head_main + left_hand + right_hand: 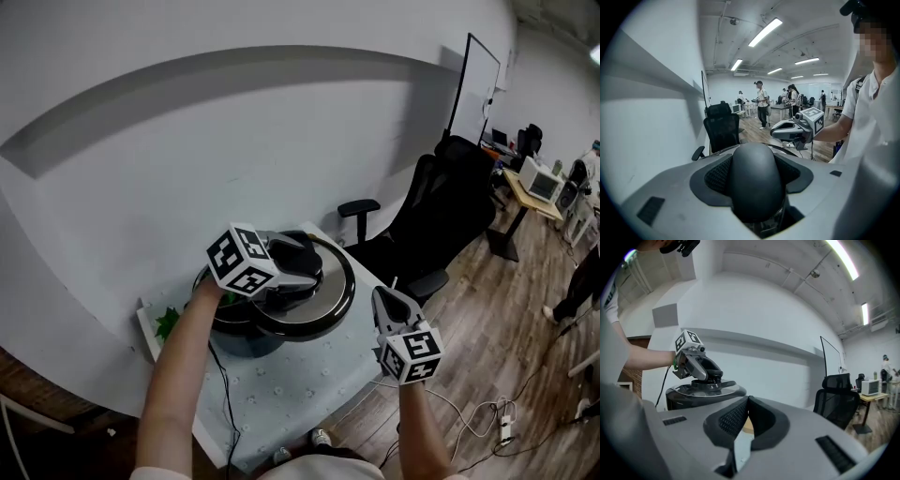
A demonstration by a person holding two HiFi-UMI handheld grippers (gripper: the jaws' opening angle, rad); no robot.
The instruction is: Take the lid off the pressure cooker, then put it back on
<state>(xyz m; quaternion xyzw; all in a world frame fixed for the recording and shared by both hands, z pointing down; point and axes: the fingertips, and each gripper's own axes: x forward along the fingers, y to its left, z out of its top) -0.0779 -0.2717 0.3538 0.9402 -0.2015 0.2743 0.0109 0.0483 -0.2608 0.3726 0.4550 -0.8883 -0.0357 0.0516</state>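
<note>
The black pressure cooker body stands on a white table against the wall. Its round steel lid hangs just over the body, shifted to the right of it; I cannot tell whether it touches the rim. My left gripper is shut on the lid's black handle, which fills the space between the jaws of that gripper. In the right gripper view, cooker, lid and left gripper show at left. My right gripper hovers right of the lid, shut and empty.
A black office chair stands right of the table. A black cable runs from the cooker over the table's front edge. Something green lies left of the cooker. A power strip lies on the wooden floor. People stand far back.
</note>
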